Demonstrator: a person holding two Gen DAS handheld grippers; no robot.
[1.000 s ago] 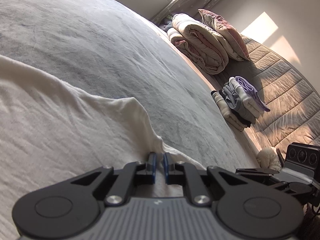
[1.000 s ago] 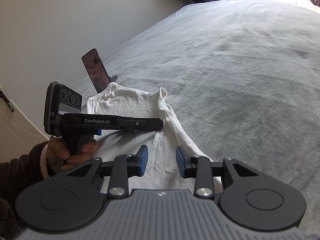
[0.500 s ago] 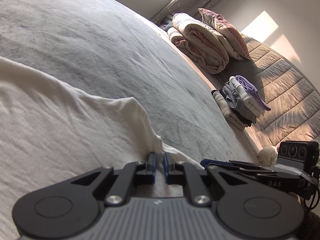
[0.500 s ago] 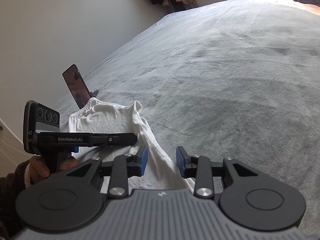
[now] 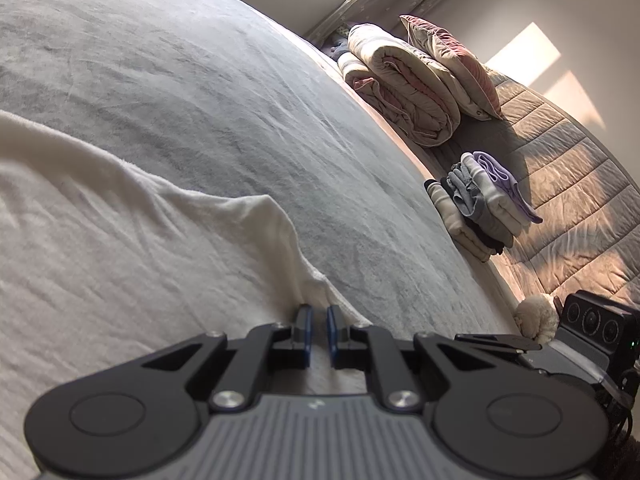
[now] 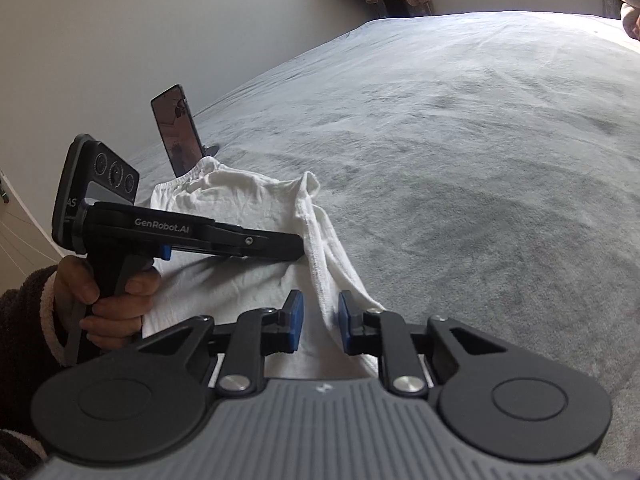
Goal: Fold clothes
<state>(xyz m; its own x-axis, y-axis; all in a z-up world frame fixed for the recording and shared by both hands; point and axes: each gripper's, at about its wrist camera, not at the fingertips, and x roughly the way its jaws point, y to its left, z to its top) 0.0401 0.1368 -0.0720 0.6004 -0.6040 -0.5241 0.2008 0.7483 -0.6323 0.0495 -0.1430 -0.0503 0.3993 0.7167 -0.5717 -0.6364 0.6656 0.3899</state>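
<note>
- The white, soft knit garment (image 6: pixel 240 280) lies spread on the grey plush bed cover (image 6: pixel 460 160), near the bed's near edge, its elastic waistband toward the dark phone (image 6: pixel 178 128) propped upright.
- The left tool (image 5: pixel 316 330) stands narrow, its blue pads pinched on the garment's raised edge fold, holding it.
- The right tool (image 6: pixel 319 320) is closing, a ridge of the same white cloth between its blue pads; they do not look to press on it yet.
- To do this step well, I judge the right tool should bite deep over the hemmed edge, taking both layers, before any lift, and both tools should rise together so the cloth stays taut.
- Room: the bed cover beyond the garment lies bare and wide, good for carrying the fold forward.
- Keep clear of the phone just past the waistband; the stack of folded clothes (image 5: pixel 480 204) and the rolled beige quilt (image 5: pixel 404 88) sit well apart.
</note>
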